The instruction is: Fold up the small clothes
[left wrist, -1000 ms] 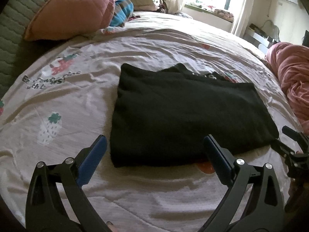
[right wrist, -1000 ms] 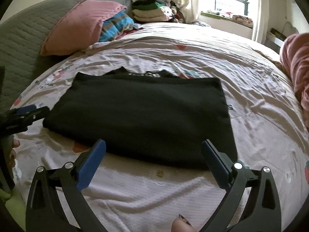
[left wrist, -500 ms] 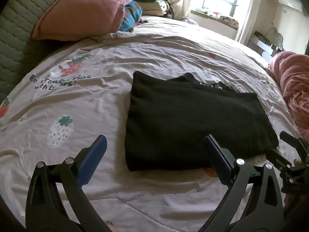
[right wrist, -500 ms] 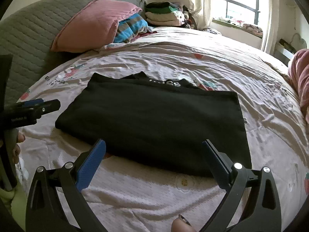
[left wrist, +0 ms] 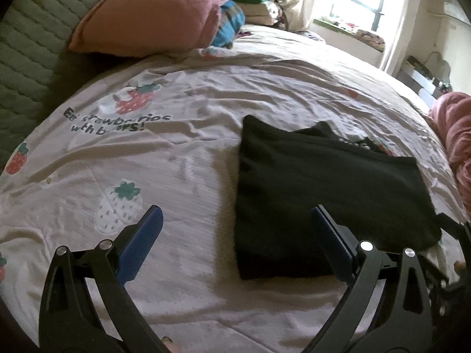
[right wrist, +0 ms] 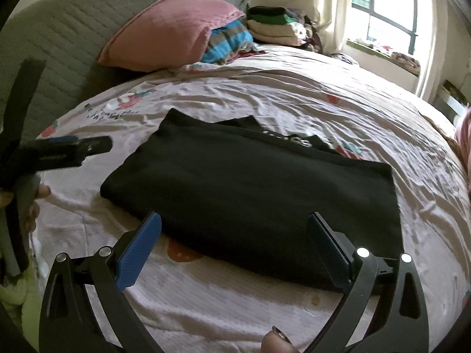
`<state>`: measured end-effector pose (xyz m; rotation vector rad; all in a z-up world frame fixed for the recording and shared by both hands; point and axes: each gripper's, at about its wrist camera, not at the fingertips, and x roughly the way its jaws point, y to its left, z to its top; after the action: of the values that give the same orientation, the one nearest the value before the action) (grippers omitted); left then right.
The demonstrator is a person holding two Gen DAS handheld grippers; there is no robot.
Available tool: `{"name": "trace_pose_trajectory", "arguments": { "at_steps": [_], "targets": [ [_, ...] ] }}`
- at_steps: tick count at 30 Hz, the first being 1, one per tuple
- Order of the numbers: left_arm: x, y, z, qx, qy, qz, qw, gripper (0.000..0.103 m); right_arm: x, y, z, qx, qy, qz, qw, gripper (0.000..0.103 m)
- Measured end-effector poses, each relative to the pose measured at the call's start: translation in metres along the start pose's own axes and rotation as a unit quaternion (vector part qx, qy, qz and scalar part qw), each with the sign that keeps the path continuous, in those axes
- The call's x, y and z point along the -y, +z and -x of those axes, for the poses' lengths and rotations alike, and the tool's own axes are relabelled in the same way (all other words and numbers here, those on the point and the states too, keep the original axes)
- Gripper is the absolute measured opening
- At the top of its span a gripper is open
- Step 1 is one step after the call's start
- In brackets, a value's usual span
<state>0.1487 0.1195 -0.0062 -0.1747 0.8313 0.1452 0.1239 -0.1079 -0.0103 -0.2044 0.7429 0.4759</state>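
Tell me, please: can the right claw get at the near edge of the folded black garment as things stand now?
Probably yes. The right claw is open and empty, just before the near edge of the folded black garment. Only bare strawberry-print bedsheet lies between them.

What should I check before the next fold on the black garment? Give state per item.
1. Left gripper open, nothing held: ok.
2. Right gripper open, nothing held: ok.
3. Black garment lies flat on the bedsheet as a folded rectangle: ok.
4. Edges aligned: not ok; a collar layer with white print sticks out past the far edge.
5. Space around the garment: ok; the pink pillow and the stack of folded clothes sit far behind it.
6. Number of layers in the fold, and whether the sleeves are tucked in: cannot tell.
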Motion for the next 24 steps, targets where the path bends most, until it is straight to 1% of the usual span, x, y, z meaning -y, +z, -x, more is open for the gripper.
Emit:
{"name": "trace_pose_trajectory", "arguments": {
  "at_steps": [3, 7, 12, 14, 17, 20, 24],
  "targets": [
    [-0.008, 0.004, -0.012, -0.01, 0.006, 0.012, 0.9999, 0.093, -0.014, 0.0, -0.011, -0.005, 0.006, 0.019, 1.0, 0.098],
    [-0.011, 0.009, -0.022, -0.013, 0.022, 0.007, 0.9996, 0.093, -0.031, -0.001, -0.025, -0.011, 0.011, 0.045, 0.999, 0.098],
    [-0.015, 0.018, -0.034, -0.013, 0.025, 0.005, 0.9996, 0.093, -0.05, -0.004, -0.039, -0.017, 0.014, 0.084, 0.996, 0.098],
    [-0.018, 0.023, -0.041, -0.012, 0.027, 0.007, 0.9995, 0.093, -0.061, -0.006, -0.048, -0.025, 0.011, 0.106, 0.994, 0.098],
    [-0.024, 0.029, -0.055, -0.023, 0.022, 0.016, 0.9994, 0.093, -0.074, -0.008, -0.06, -0.034, 0.002, 0.136, 0.99, 0.098],
    [-0.028, 0.037, -0.068, -0.03, 0.029, 0.02, 0.9989, 0.093, -0.084, -0.009, -0.066, -0.031, -0.007, 0.155, 0.987, 0.098],
    [-0.026, 0.047, -0.079, -0.03, 0.024, 0.016, 0.9991, 0.093, -0.093, -0.006, -0.072, -0.026, -0.011, 0.171, 0.985, 0.098]
  ]
}}
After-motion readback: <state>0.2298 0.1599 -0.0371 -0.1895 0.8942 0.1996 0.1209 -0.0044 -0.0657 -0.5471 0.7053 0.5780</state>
